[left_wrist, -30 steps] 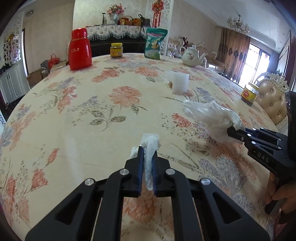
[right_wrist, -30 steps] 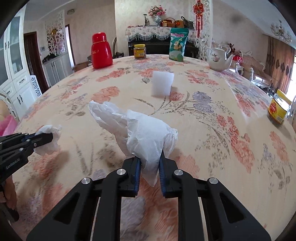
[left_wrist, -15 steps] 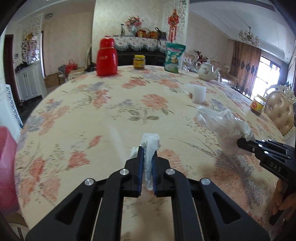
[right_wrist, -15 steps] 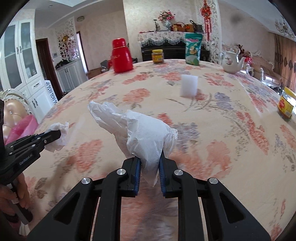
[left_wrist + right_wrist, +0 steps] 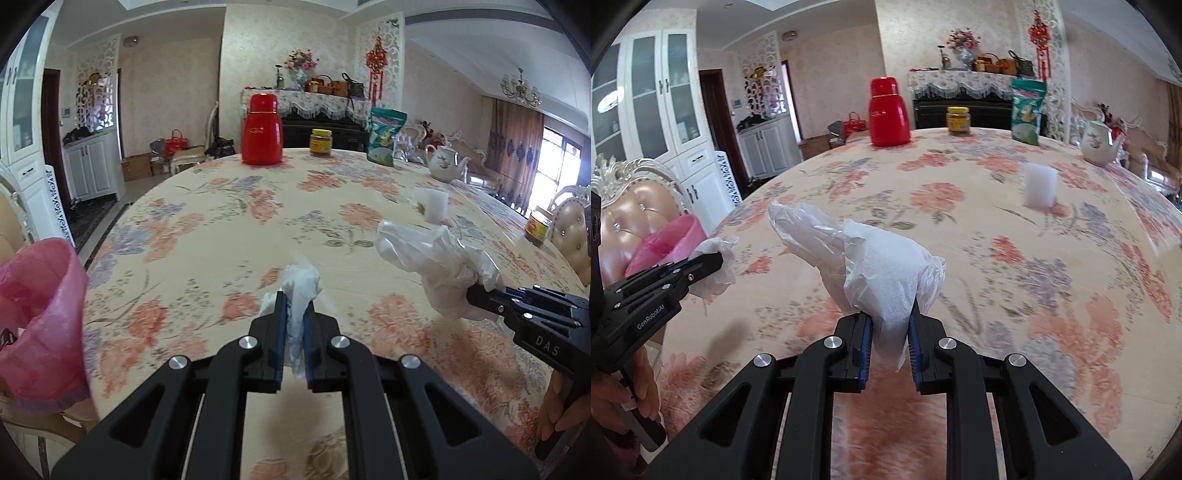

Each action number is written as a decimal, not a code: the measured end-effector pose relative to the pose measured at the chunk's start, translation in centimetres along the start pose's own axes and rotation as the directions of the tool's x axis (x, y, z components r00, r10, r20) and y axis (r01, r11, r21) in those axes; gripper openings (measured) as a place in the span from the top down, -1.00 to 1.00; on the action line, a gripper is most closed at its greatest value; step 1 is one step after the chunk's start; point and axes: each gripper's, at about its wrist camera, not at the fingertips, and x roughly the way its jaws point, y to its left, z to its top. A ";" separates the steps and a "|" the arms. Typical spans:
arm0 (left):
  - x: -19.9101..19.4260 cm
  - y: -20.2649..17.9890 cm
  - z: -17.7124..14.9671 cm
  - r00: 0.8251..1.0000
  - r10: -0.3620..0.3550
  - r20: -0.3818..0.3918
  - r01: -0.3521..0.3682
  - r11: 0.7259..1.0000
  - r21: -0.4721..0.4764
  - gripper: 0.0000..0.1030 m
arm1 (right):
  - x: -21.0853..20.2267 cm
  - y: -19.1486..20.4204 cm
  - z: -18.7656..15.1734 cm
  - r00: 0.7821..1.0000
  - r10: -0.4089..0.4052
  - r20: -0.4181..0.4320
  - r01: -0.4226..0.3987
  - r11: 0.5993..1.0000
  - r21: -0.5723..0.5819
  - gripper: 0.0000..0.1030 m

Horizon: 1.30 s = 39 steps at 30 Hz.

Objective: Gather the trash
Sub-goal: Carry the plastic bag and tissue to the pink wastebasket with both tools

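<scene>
My left gripper (image 5: 294, 314) is shut on a crumpled white tissue (image 5: 300, 288) and holds it above the floral table. The left gripper also shows in the right wrist view (image 5: 713, 262) with the tissue (image 5: 716, 273). My right gripper (image 5: 889, 321) is shut on a crumpled clear plastic bag with white paper (image 5: 864, 262). It shows at the right of the left wrist view (image 5: 474, 295) with the bag (image 5: 436, 266). A bin lined with a pink bag (image 5: 40, 317) stands off the table's left edge, also in the right wrist view (image 5: 665, 243).
On the floral tablecloth (image 5: 229, 229) stand a red thermos (image 5: 262, 129), a yellow-lidded jar (image 5: 320, 142), a green snack bag (image 5: 384, 136), a white teapot (image 5: 445, 164), a white cup (image 5: 432, 205) and another jar (image 5: 537, 230). A padded chair (image 5: 631, 206) is behind the bin.
Both grippers have pulled back and swung left with their trash still held. The pink-lined bin has come into view at the left.
</scene>
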 end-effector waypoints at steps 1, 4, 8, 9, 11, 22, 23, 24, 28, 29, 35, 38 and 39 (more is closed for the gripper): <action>-0.1 0.3 0.0 1.000 0.003 0.002 -0.003 1.000 -0.002 0.84 | 0.1 0.4 0.1 1.000 0.006 0.000 -0.006 1.000 -0.004 0.64; -0.6 1.2 -0.3 1.000 0.020 0.008 -0.020 1.000 -0.010 0.84 | 0.7 1.6 0.2 1.000 0.031 -0.004 -0.031 0.999 -0.022 0.64; -1.2 2.4 -0.7 0.999 0.040 0.014 -0.039 0.999 -0.029 0.84 | 1.4 3.1 0.5 0.998 0.057 -0.007 -0.057 0.997 -0.045 0.64; -1.3 2.8 -0.8 0.999 0.048 0.018 -0.048 0.998 -0.033 0.84 | 1.6 3.6 0.6 0.998 0.066 -0.008 -0.066 0.996 -0.052 0.64; -1.6 3.4 -0.9 0.998 0.065 0.023 -0.064 0.997 -0.039 0.84 | 1.9 4.3 0.7 0.997 0.080 -0.012 -0.080 0.995 -0.060 0.64; -4.1 6.7 -1.8 0.986 0.151 0.075 -0.147 0.987 -0.062 0.84 | 4.0 8.8 1.6 0.987 0.156 -0.049 -0.161 0.978 -0.130 0.64; -4.2 7.0 -1.9 0.985 0.157 0.077 -0.153 0.986 -0.065 0.84 | 4.3 9.4 1.7 0.984 0.166 -0.056 -0.173 0.975 -0.138 0.64; -4.5 7.4 -2.0 0.983 0.168 0.081 -0.162 0.984 -0.068 0.84 | 4.7 10.0 1.8 0.983 0.174 -0.061 -0.181 0.973 -0.145 0.64; -4.9 9.1 -2.3 0.976 0.199 0.084 -0.193 0.978 -0.084 0.84 | 5.8 11.9 2.0 0.976 0.201 -0.081 -0.212 0.963 -0.167 0.64; -4.9 9.6 -2.5 0.975 0.206 0.081 -0.199 0.976 -0.092 0.84 | 6.1 12.5 2.0 0.974 0.208 -0.088 -0.221 0.960 -0.173 0.64; -5.6 12.9 -2.6 0.964 0.255 0.075 -0.242 0.959 -0.148 0.84 | 7.3 15.7 2.4 0.959 0.255 -0.121 -0.276 0.937 -0.215 0.64; -6.5 15.2 -2.1 0.946 0.313 0.089 -0.293 0.938 -0.184 0.84 | 7.8 17.4 2.9 0.952 0.277 -0.131 -0.302 0.922 -0.244 0.64; -6.8 15.9 -1.9 0.940 0.329 0.091 -0.308 0.932 -0.191 0.84 | 7.9 17.9 3.0 0.949 0.286 -0.133 -0.311 0.917 -0.251 0.64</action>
